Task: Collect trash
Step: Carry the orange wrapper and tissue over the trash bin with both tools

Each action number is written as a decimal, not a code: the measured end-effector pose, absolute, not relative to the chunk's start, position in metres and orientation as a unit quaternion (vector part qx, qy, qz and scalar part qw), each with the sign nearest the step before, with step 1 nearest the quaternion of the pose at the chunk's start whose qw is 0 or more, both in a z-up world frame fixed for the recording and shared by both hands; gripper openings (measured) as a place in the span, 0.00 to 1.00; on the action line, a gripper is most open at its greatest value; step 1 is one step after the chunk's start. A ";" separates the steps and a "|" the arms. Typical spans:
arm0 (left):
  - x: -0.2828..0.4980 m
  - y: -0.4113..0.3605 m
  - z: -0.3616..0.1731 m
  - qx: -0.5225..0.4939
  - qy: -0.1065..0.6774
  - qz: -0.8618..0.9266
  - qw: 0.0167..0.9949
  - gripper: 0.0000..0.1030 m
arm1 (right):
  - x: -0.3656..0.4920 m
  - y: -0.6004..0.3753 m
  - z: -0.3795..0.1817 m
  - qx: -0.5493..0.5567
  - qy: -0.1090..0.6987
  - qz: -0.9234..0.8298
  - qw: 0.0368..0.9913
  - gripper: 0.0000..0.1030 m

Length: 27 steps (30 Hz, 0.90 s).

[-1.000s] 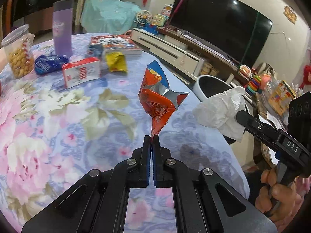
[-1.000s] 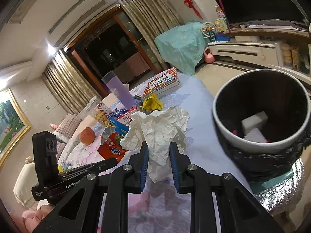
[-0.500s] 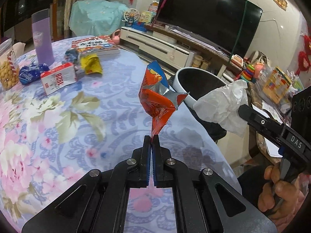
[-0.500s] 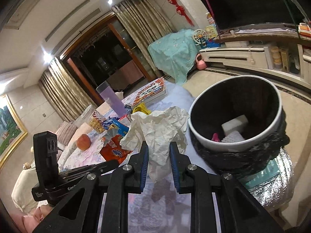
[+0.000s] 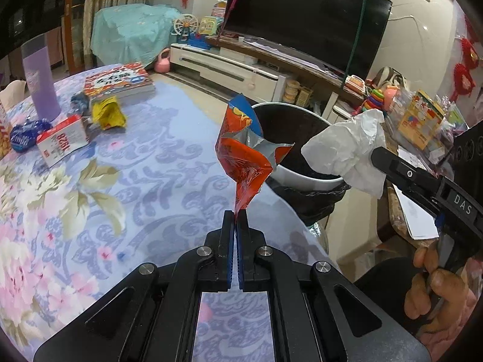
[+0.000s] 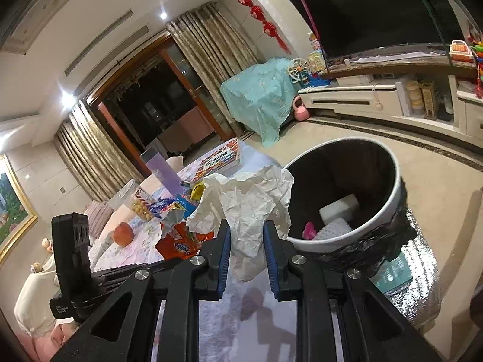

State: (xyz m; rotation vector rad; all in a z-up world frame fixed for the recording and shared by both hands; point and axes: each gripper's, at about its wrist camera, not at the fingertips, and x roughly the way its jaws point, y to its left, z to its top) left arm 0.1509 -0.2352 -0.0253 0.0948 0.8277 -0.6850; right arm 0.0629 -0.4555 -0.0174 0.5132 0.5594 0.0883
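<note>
Left wrist view: the left gripper (image 5: 235, 215), its jaws pressed together, pinches the bottom tip of a crumpled red and blue snack wrapper (image 5: 246, 157) that stands up above the flowered tablecloth (image 5: 145, 181). Just beyond the table edge stands a white-rimmed trash bin (image 5: 305, 178) with a black liner. The right gripper (image 6: 247, 242) clamps a crumpled white tissue (image 6: 250, 208) beside the bin's rim. A yellow wrapper (image 5: 108, 116) lies on the table, well apart.
</note>
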 end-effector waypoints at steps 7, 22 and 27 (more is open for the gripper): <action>0.150 -0.258 -0.021 0.054 0.391 -0.342 0.853 0.01 | 0.060 -0.472 -0.016 0.251 0.267 0.026 0.930 0.21; 0.168 -0.303 -0.019 0.078 0.395 -0.361 0.841 0.01 | 0.067 -0.498 -0.023 0.243 0.282 -0.010 0.928 0.21; 0.176 -0.318 -0.016 0.085 0.394 -0.368 0.838 0.01 | 0.073 -0.503 -0.020 0.236 0.285 -0.016 0.929 0.21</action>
